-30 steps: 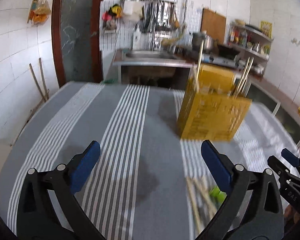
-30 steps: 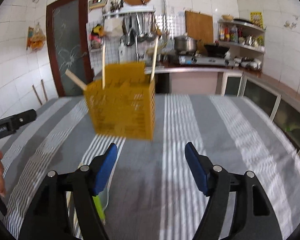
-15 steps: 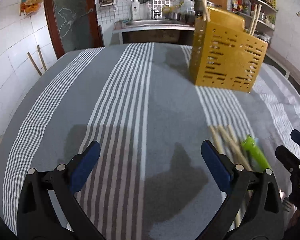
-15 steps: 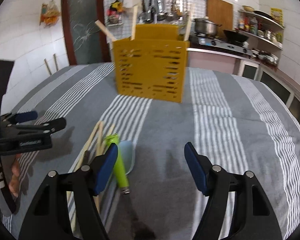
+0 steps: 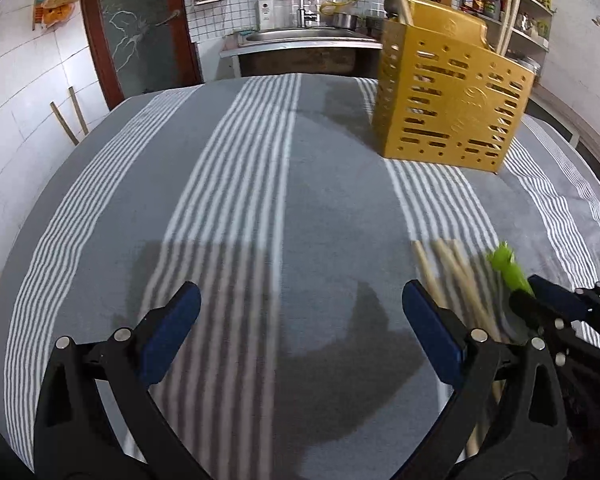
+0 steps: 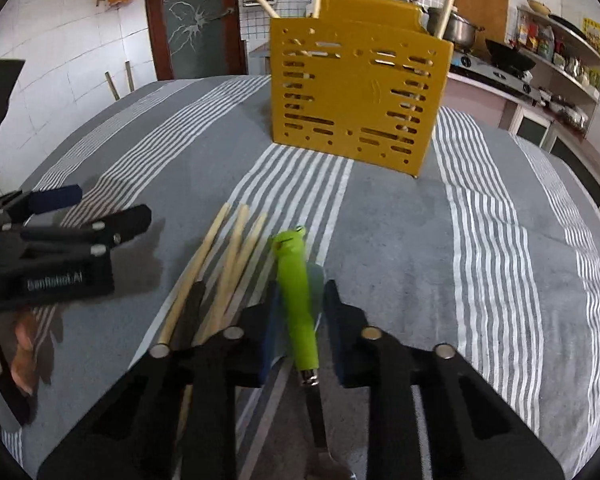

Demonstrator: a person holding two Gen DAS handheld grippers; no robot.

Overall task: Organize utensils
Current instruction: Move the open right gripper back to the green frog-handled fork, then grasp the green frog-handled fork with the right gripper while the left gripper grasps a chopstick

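**Green handle between the right gripper's jaws**

Green and bright, the handle of a metal utensil (image 6: pixel 298 300) lies on the striped grey cloth (image 6: pixel 400 248). It has a little frog face at its far end and a metal part at its near end. The right gripper (image 6: pixel 300 312) is down over it. Its jaws have just been closing, and now they stand narrow, with the green handle between the blue pads. It is hard to tell if the pads press on it yet.

Just to the left of the green handle lie a few wooden chopsticks (image 6: pixel 228 268), side by side on the cloth.

The left gripper (image 5: pixel 300 316) hangs over a bare part of the cloth. Its jaws are wide apart, with nothing between them.

Farther back stands a yellow holder (image 6: pixel 360 92) with many slots in its wall. It is upright, well apart from the green handle. Some chopsticks already stick up out of it.
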